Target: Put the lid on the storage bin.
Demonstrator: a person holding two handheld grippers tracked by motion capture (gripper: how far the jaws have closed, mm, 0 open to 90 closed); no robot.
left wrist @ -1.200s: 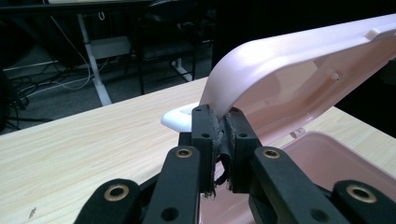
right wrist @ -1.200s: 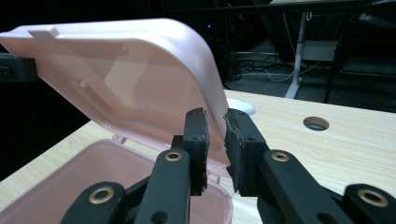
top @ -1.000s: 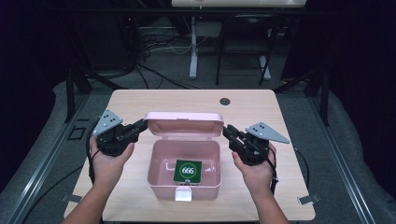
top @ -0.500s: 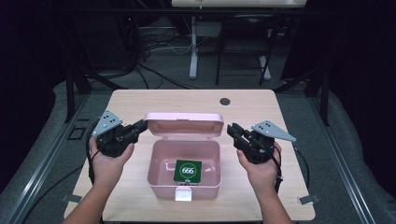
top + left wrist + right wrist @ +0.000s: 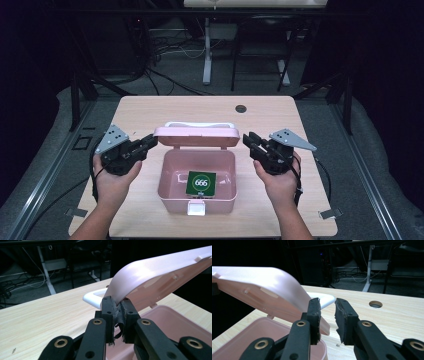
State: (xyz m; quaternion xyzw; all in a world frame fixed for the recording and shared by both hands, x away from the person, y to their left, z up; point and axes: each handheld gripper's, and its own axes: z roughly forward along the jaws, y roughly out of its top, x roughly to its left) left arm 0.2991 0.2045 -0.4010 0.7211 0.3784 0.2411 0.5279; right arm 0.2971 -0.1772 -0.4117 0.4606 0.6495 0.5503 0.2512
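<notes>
At the middle of the surface (image 5: 150,112), my pink box (image 5: 196,186) sits with its lid (image 5: 196,134) half raised.
I should keep my left hand-held gripper (image 5: 150,142) clenched on the lid's left edge and swing it slowly; my right hand-held gripper (image 5: 248,141), jaws just opening and nothing between them, hangs released beside the lid's right end. Both forearms reach in from the near side, grippers level, angled inward. A green card (image 5: 201,183) lies inside.
</notes>
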